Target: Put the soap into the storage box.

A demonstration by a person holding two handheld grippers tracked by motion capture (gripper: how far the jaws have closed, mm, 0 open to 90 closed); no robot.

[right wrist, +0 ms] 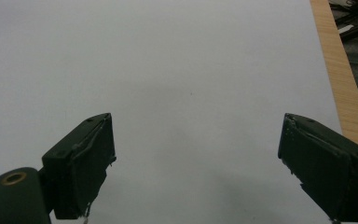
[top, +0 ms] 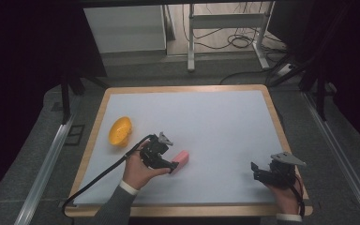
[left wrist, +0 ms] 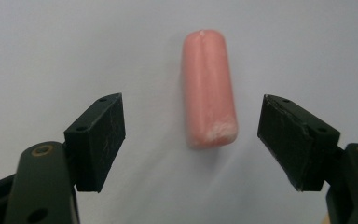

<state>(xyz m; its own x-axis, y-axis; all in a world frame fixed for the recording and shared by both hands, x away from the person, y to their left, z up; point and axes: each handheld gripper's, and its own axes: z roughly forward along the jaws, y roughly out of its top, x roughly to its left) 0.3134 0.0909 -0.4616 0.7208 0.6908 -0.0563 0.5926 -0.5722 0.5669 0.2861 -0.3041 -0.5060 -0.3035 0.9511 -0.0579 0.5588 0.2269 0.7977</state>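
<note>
Table (top: 187, 93) with a white top and a wooden rim, centre of the high view. Dark floor around it, metal frame legs and loose cables at top of frame.

Left gripper (top: 172, 167) sits lower centre-left of the high view, held in the person's left hand (top: 138, 171), grey sleeve coming in from the bottom edge. A black cable (top: 98, 177) trails from it down to the lower left. Its tip is just at the near end of a pink sausage (top: 181, 158), a short rounded cylinder lying flat on the white top just left of centre.

In the left gripper view the jaws are spread wide, one at lower left, one at lower right. Sausage (left wrist: 208, 88) lies lengthwise in the middle of frame, running up away from the camera, its near end about level with the jaw tips and between them. Neither jaw touches it; clear gap on both sides.

Yellow bowl (top: 120, 130) at left of the high view, tipped on its side, opening facing up-right, well apart from the sausage, near the table's left rim.

Right gripper (top: 257, 169) at lower right of the high view, in the person's right hand (top: 285, 197), near the table's front right corner, grey plate on top. Right gripper view: jaws spread wide, bare white top between them, wooden rim (right wrist: 338, 70) at the right edge.
</note>
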